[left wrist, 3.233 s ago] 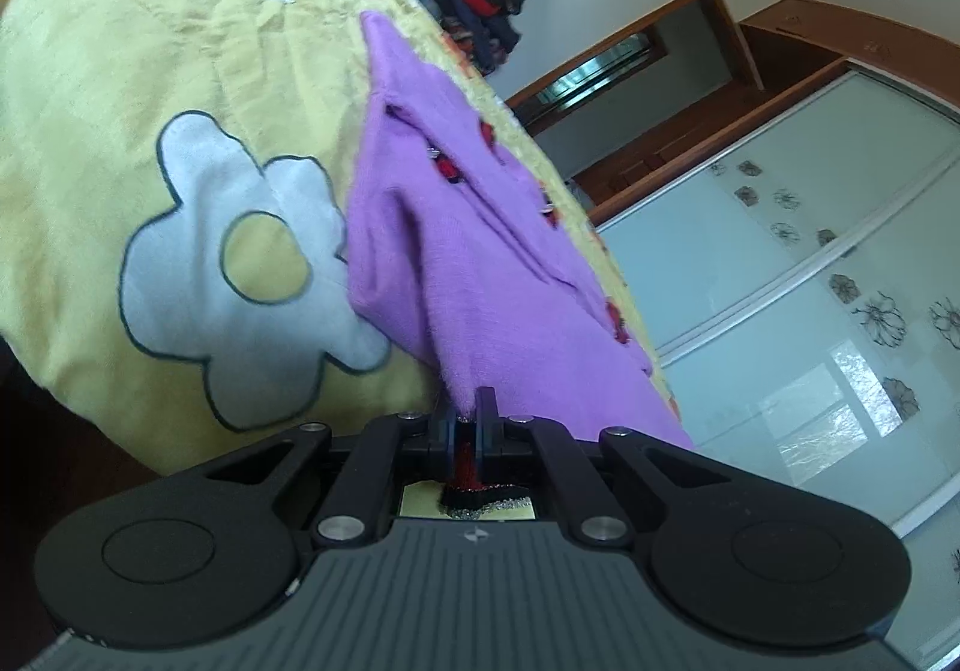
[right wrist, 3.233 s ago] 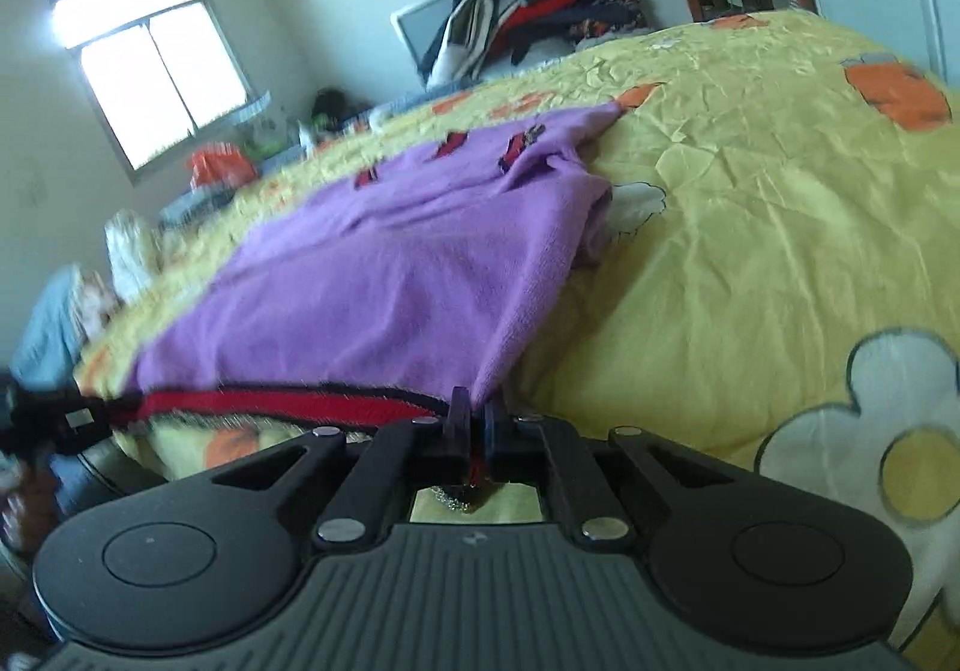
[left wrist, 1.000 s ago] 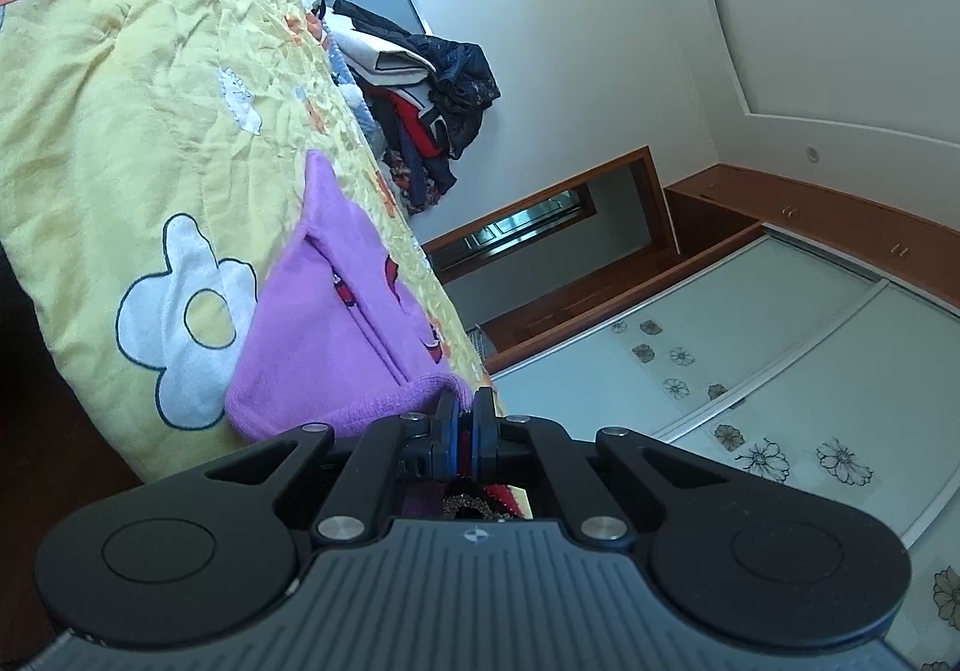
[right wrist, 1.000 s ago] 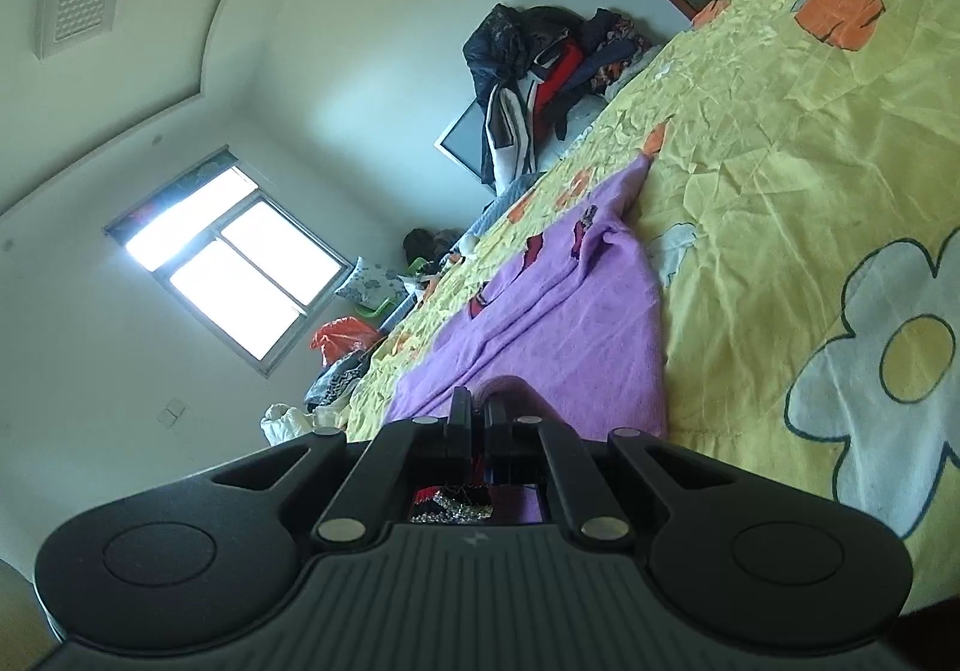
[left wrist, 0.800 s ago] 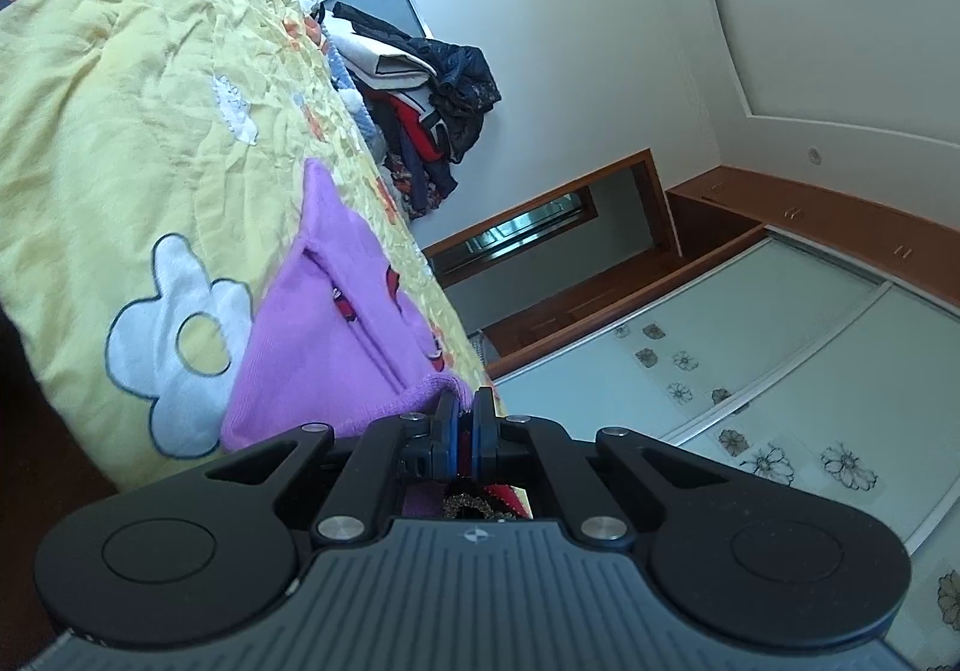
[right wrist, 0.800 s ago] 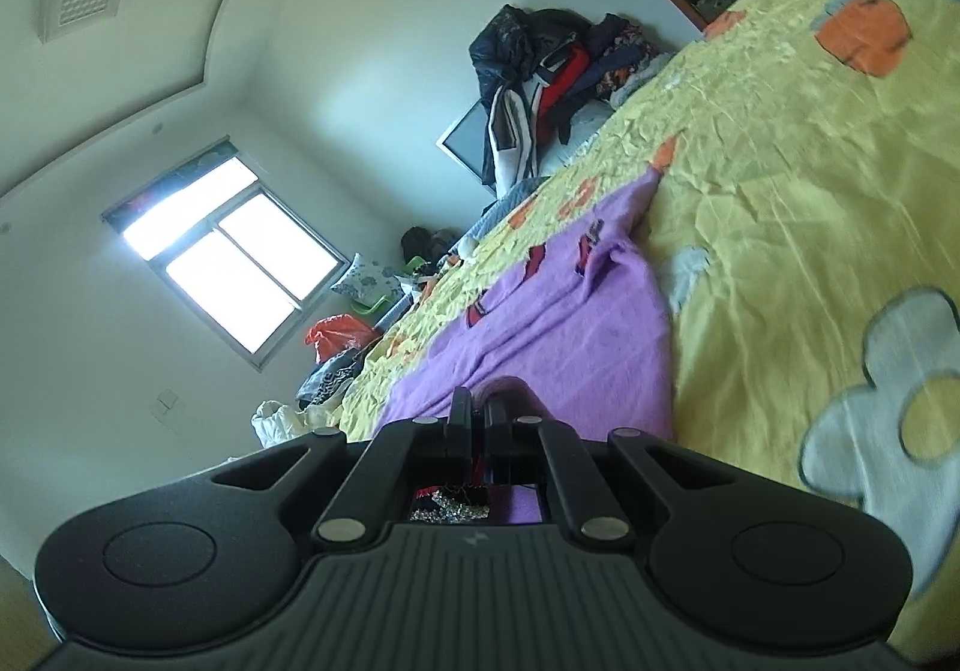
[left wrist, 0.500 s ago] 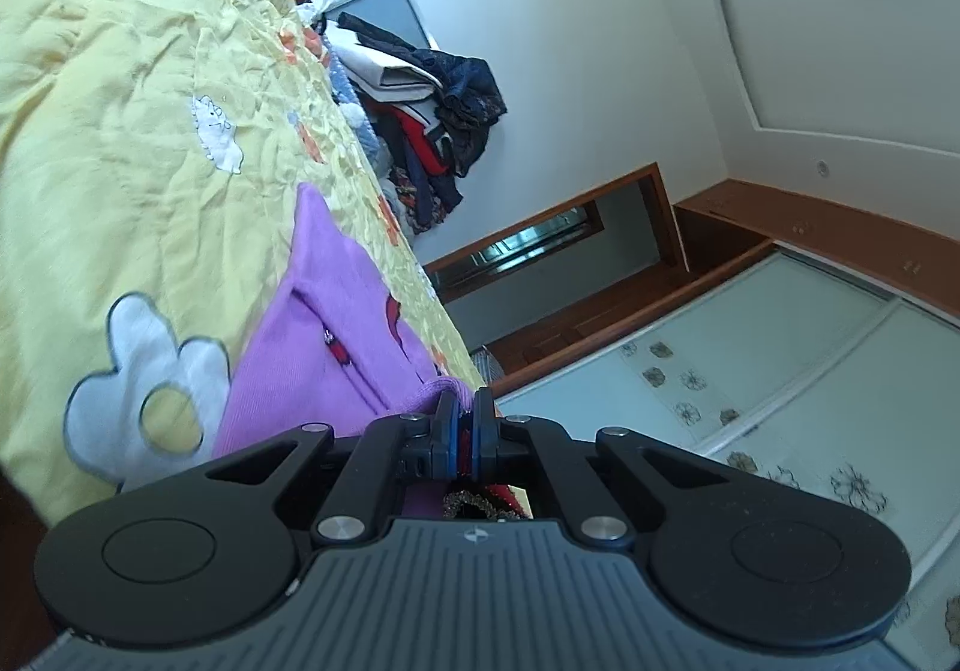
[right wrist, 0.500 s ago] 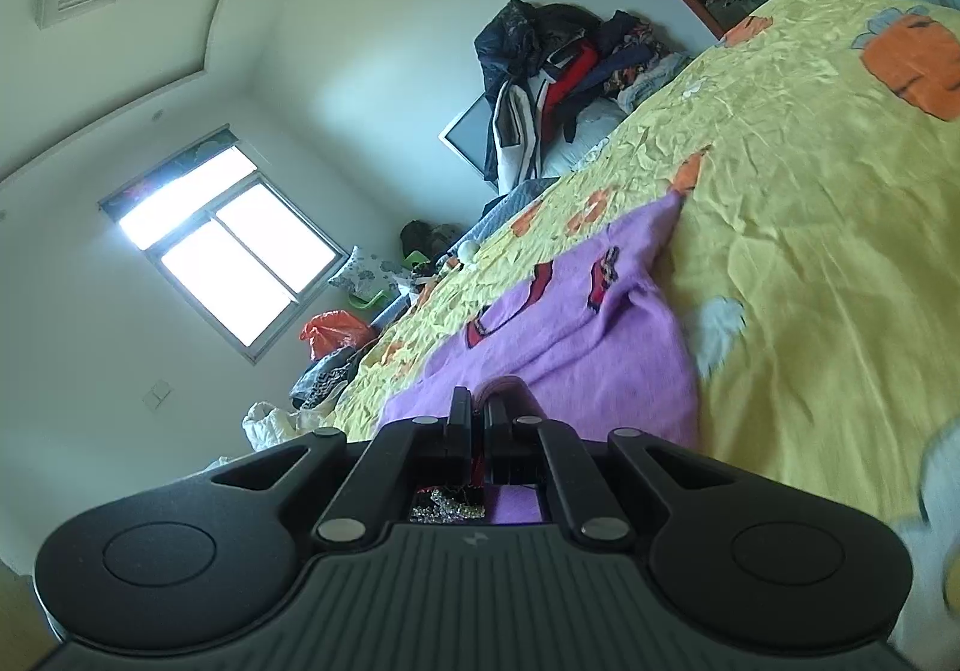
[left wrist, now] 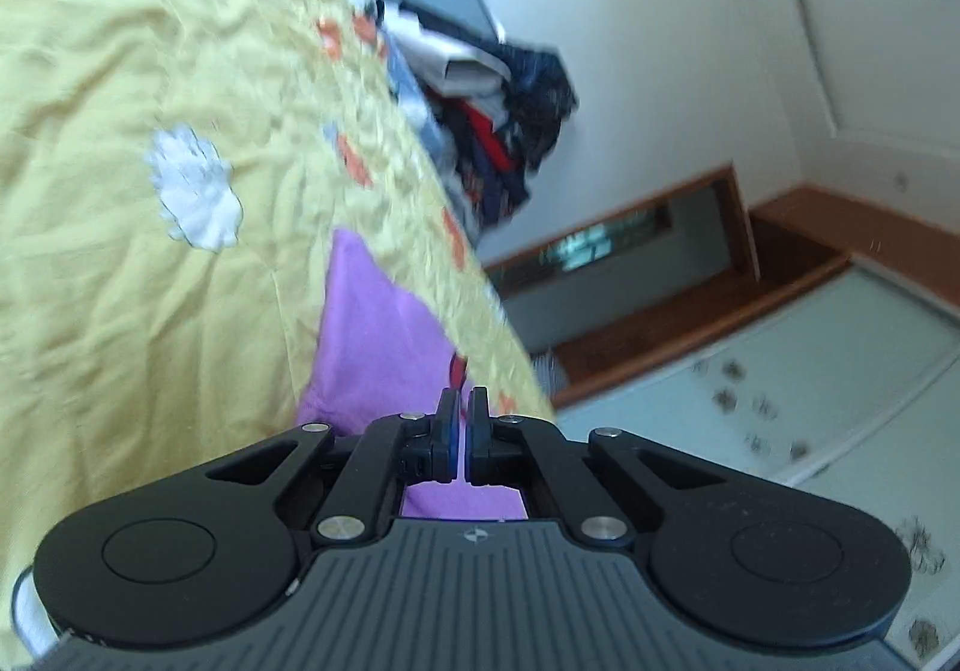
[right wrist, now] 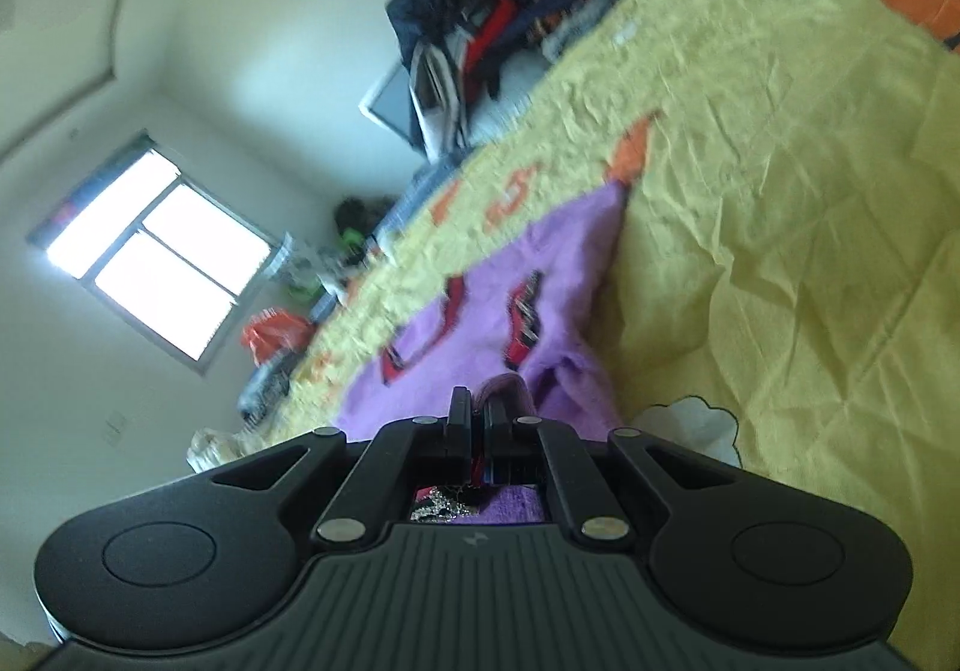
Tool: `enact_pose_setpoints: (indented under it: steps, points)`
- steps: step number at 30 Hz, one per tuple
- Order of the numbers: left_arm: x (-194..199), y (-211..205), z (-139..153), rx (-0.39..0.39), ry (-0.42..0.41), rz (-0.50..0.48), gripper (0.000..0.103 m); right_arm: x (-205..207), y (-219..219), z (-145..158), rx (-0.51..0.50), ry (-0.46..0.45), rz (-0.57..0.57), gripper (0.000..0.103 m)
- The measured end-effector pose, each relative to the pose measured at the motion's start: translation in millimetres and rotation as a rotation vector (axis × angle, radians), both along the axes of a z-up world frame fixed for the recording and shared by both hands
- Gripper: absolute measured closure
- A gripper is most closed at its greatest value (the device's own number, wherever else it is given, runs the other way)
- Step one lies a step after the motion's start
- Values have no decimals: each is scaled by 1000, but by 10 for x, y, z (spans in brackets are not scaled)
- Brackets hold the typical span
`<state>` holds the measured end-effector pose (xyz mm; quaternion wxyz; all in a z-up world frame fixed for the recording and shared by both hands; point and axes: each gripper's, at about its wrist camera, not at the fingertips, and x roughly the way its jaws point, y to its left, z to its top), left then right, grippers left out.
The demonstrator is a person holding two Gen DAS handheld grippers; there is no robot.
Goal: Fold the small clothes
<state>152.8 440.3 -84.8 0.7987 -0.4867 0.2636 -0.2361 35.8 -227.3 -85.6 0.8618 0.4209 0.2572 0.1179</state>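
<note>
On crinkled yellow quilt (right wrist: 780, 143), fuzzy purple garment (right wrist: 480, 311)

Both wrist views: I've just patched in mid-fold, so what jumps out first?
The purple garment with red patches lies on the yellow bedspread, dead ahead in both views. The right gripper is shut on a fold of it, while the left gripper shows a slim gap between its fingers, with the cloth just beyond. A dark clothes pile sits against the far wall.

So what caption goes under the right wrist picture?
Right gripper pinching a purple garment over a yellow bedspread.
</note>
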Motion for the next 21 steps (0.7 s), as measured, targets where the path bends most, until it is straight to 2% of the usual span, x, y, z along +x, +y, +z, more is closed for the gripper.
enact_pose_setpoints:
  steps: [3,4,5,6,7,10,12,13,14,16,17,20,21]
  points:
    - [115,-111,-28,98,23,-79,103,110,-29,-103,33,65,44,98]
    - [141,-145,-27,137,22,-102,102,131,-37,-126,27,91,54,94]
    - [162,-189,-13,197,16,-122,96,141,-47,-145,23,105,72,90]
    - [187,-248,11,274,12,-151,91,144,-51,-146,1,116,89,80]
    - [202,-323,48,368,-2,-178,83,133,-45,-122,-45,119,105,76]
    - [196,-580,145,600,-92,-289,78,60,0,25,-232,75,173,73]
    - [213,-753,163,747,-123,-348,69,0,46,126,-370,32,217,73]
    - [237,-817,145,793,-127,-371,64,-25,84,171,-439,4,239,68]
    - [266,-860,118,816,-128,-393,62,-36,125,207,-505,-14,256,62]
    - [318,-920,69,846,-126,-430,62,-69,212,258,-628,-54,290,24]
    - [344,-943,48,859,-124,-442,57,-87,246,281,-674,-80,303,20]
    - [371,-964,42,867,-125,-463,43,-70,320,332,-754,-140,346,20]
    - [380,-956,42,858,-120,-466,41,-33,343,342,-774,-145,362,20]
